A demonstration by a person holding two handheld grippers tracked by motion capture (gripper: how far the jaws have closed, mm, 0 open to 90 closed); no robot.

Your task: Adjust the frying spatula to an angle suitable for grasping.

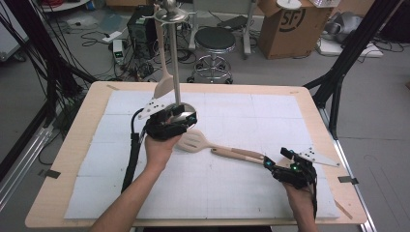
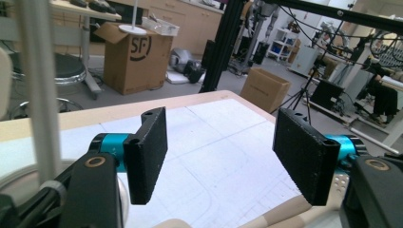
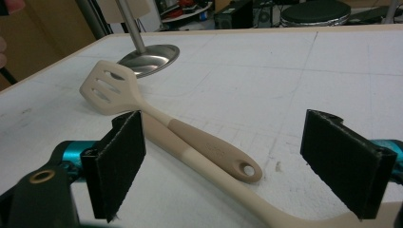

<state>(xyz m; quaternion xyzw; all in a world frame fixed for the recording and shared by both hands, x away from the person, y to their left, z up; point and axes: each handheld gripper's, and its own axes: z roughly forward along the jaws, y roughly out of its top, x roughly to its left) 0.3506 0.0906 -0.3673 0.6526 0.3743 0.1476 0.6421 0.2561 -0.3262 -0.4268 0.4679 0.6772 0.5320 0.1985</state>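
The slotted spatula [image 1: 193,141] lies flat on the white mat [image 1: 241,121] that covers the desk [image 1: 82,125], near the middle. Its pale slotted head points toward the round steel base of the utensil stand [image 1: 175,72], and its tan handle runs away toward the right tool [image 1: 273,164]. In the right gripper view the slotted spatula [image 3: 157,114] lies between and beyond that tool's two black jaws, and its handle end, with the hanging hole, rests on the mat. A second pale utensil handle [image 3: 214,178] crosses just under the spatula and runs on toward the lower right of that view, below the right jaw. The right tool [image 3: 223,161] stands wide open, and its pads [image 3: 119,156] touch neither handle.

The left tool [image 1: 180,117] sits just beside the stand's base, close behind the spatula's head. In the left gripper view the left tool [image 2: 221,154] is also open, with only bare mat between its pads [image 2: 304,152], and the stand's steel pole [image 2: 40,90] rises at the left of that view. A pale spatula [image 1: 164,82] hangs from the stand's top, its blade low beside the pole.

Past the far edge of the desk, on the floor, are a black round stool [image 1: 214,41] and a cardboard box [image 1: 290,26].
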